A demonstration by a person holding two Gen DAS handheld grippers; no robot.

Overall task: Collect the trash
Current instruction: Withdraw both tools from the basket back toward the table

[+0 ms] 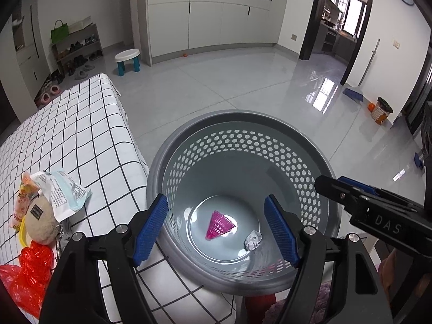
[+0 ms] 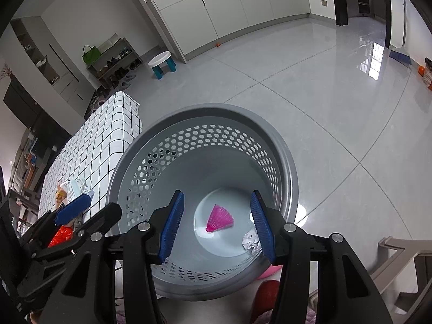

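Observation:
A grey perforated trash basket stands on the floor beside the checkered table; it also shows in the right wrist view. Inside lie a pink shuttlecock and a crumpled foil ball. My left gripper is open and empty above the basket's mouth. My right gripper is open and empty above it too, and its fingers show at the right of the left wrist view. On the table lie a white-blue wrapper, a red plastic bag and a snack packet.
The table has a black-checked white cloth. A beige plush keychain lies by the wrapper. A white stool, shoe rack, broom and small bin stand farther off on the tiled floor. A grey chair is at the right.

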